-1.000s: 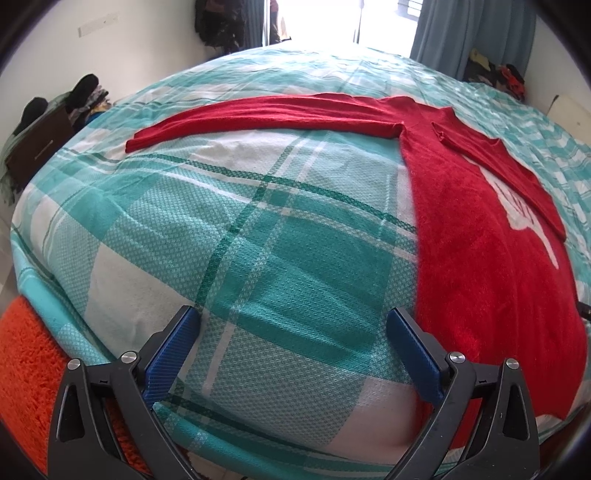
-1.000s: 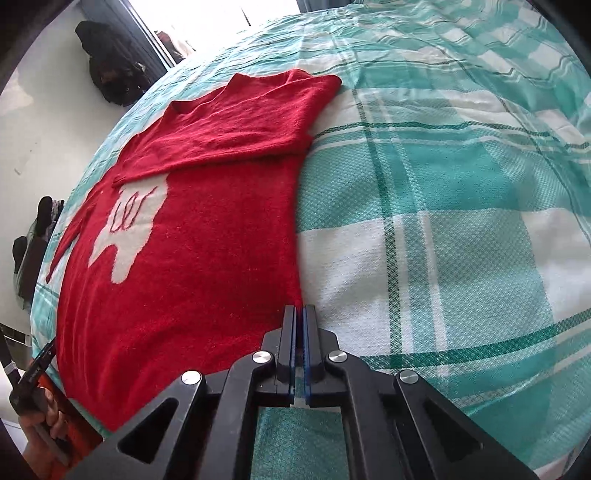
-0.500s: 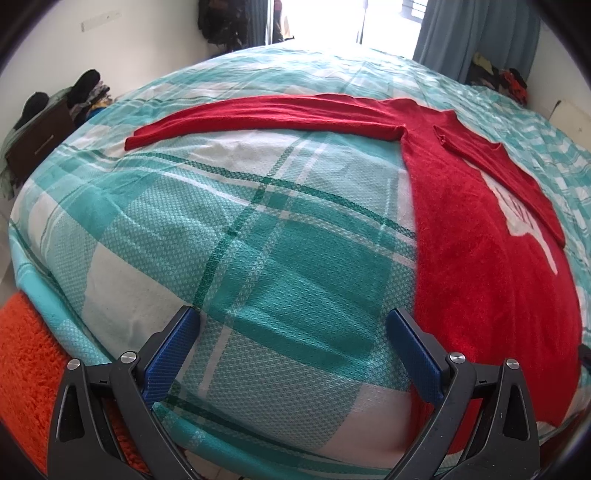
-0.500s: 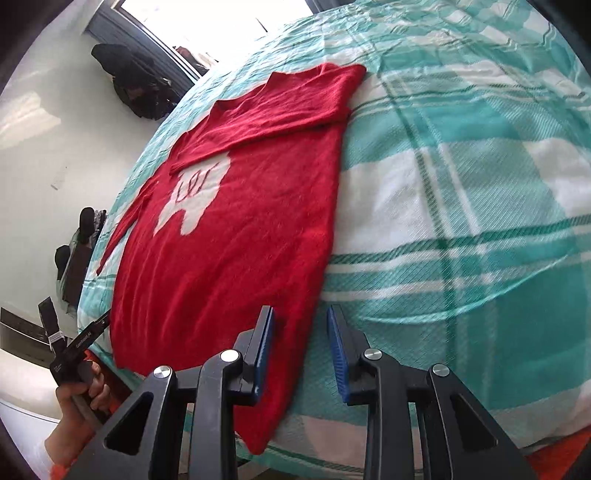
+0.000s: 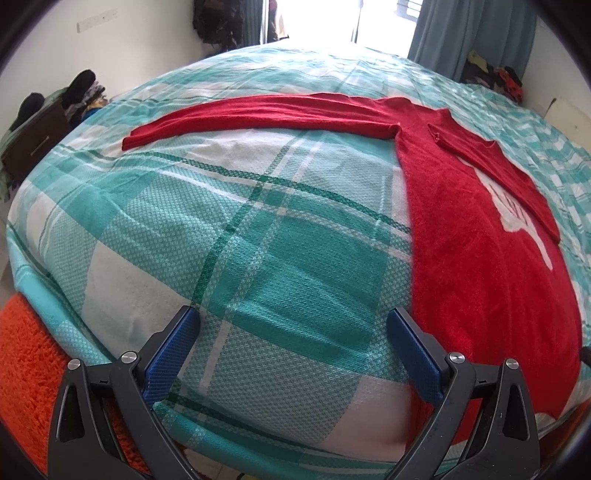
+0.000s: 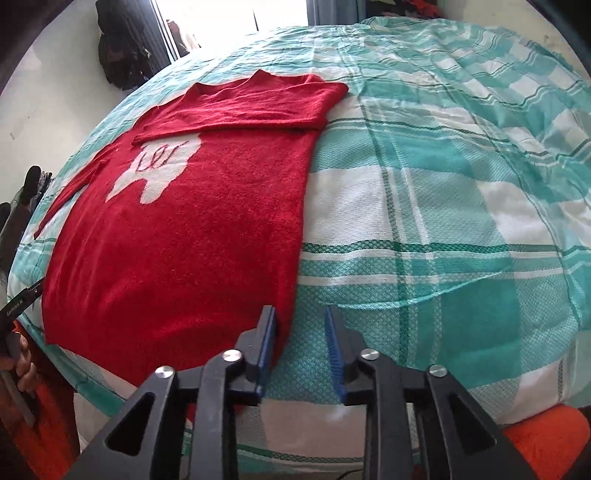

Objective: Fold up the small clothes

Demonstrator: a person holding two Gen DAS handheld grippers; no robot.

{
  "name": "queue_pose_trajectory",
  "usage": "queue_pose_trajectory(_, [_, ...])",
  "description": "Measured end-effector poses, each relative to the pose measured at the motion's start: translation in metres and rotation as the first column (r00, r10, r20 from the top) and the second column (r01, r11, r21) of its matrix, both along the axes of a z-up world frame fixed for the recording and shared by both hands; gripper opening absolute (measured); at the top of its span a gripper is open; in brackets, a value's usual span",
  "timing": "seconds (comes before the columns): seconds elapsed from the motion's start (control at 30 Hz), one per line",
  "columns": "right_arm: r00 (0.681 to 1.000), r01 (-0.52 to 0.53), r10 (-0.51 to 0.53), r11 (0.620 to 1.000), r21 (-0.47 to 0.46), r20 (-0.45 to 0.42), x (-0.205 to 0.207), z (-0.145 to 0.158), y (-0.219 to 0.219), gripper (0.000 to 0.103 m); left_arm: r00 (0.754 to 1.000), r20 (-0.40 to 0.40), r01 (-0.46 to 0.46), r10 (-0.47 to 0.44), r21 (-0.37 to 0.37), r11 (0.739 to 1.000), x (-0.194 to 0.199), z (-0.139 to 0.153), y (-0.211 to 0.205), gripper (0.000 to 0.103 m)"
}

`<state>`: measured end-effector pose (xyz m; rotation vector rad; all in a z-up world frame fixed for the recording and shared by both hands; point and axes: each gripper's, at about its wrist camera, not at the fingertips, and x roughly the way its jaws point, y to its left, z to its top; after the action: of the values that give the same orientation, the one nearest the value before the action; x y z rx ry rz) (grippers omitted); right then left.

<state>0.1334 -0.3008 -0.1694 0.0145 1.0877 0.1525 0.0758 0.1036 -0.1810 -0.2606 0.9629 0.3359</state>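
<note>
One fuzzy red knit sweater [image 6: 192, 236] with a white motif lies flat on the teal-and-white plaid bed [image 5: 229, 236]. Its hem corner sits at eleven o'clock, just beside the open right hand-held gripper [image 6: 301, 332]; it lies at two o'clock from the wide-open left hand-held gripper [image 5: 291, 354].

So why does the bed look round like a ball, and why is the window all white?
Left wrist view: the fisheye lens bulges the bed, and daylight washes out the window. Right wrist view: same bulge and a white window; the sweater stays sharp.
</note>
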Motion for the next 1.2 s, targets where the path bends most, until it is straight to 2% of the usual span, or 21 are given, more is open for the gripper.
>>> queue_pose_trajectory(0.13, [0.998, -0.048, 0.05, 0.998, -0.031, 0.04, -0.023, 0.023, 0.013, 0.032, 1.0, -0.001, -0.01, 0.01, 0.005, 1.0, 0.001, 0.0, -0.001, 0.101])
queue_pose_trajectory(0.23, [0.984, -0.161, 0.16, 0.987, 0.011, 0.075, -0.04, 0.035, 0.04, 0.032, 1.0, -0.006, -0.01, 0.01, 0.015, 1.0, 0.003, -0.002, -0.003, 0.101])
queue_pose_trajectory(0.3, [0.973, -0.223, 0.22, 0.974, 0.041, 0.068, -0.046, 0.03, 0.058, 0.032, 1.0, -0.006, -0.006, 0.006, 0.021, 1.0, 0.003, -0.002, -0.004, 0.101])
queue_pose_trajectory(0.37, [0.97, -0.243, 0.243, 0.97, 0.027, 0.016, -0.047, 0.011, 0.068, 0.032, 1.0, -0.007, 0.0, 0.0, 0.021, 1.0, 0.002, -0.002, -0.003, 0.101])
queue_pose_trajectory(0.43, [0.966, -0.227, 0.226, 0.974, 0.007, -0.122, -0.041, -0.017, 0.067, 0.032, 1.0, -0.008, 0.004, -0.004, 0.019, 1.0, 0.001, -0.002, -0.003, 0.101])
queue_pose_trajectory(0.5, [0.963, -0.187, 0.191, 0.982, 0.038, -0.191, -0.04, -0.031, 0.053, 0.03, 1.0, -0.008, 0.005, -0.004, 0.017, 1.0, 0.0, -0.002, -0.003, 0.101])
queue_pose_trajectory(0.57, [0.972, -0.147, 0.157, 0.987, 0.065, -0.175, -0.041, -0.024, 0.042, 0.031, 1.0, -0.01, 0.002, -0.001, 0.019, 1.0, 0.001, -0.002, -0.003, 0.101])
queue_pose_trajectory(0.63, [0.984, -0.127, 0.128, 0.992, 0.02, -0.127, -0.045, -0.012, 0.036, 0.032, 1.0, -0.013, -0.001, 0.002, 0.024, 1.0, 0.002, -0.003, -0.004, 0.101])
queue_pose_trajectory(0.77, [0.99, -0.13, 0.131, 0.991, -0.022, 0.047, -0.055, 0.023, 0.035, 0.032, 1.0, -0.014, -0.002, 0.002, 0.03, 1.0, 0.003, -0.003, -0.006, 0.102])
queue_pose_trajectory(0.87, [0.972, -0.123, 0.137, 0.989, -0.083, 0.19, -0.056, 0.04, 0.039, 0.043, 1.0, -0.015, 0.0, 0.001, 0.03, 1.0, 0.003, -0.004, -0.006, 0.102])
queue_pose_trajectory(0.9, [0.965, -0.112, 0.131, 0.989, -0.093, 0.229, -0.054, 0.041, 0.037, 0.05, 1.0, -0.015, 0.002, -0.002, 0.03, 1.0, 0.002, -0.004, -0.006, 0.102])
queue_pose_trajectory(0.93, [0.96, -0.097, 0.121, 0.99, -0.106, 0.252, -0.048, 0.041, 0.037, 0.051, 1.0, -0.016, 0.005, -0.004, 0.029, 1.0, 0.002, -0.004, -0.006, 0.102])
queue_pose_trajectory(1.0, [0.966, -0.069, 0.093, 0.992, -0.108, 0.241, -0.038, 0.03, 0.03, 0.051, 1.0, -0.021, 0.011, -0.011, 0.023, 1.0, 0.001, -0.004, -0.004, 0.102])
queue_pose_trajectory(1.13, [0.989, -0.016, 0.022, 0.999, -0.038, 0.143, -0.024, 0.007, 0.008, 0.051, 1.0, -0.03, 0.006, -0.006, 0.005, 1.0, -0.001, -0.003, -0.001, 0.102])
queue_pose_trajectory(1.2, [0.991, 0.006, -0.003, 1.0, -0.02, 0.133, -0.025, 0.004, 0.001, 0.051, 0.999, -0.04, -0.008, 0.007, -0.033, 0.999, -0.001, 0.003, 0.005, 0.101])
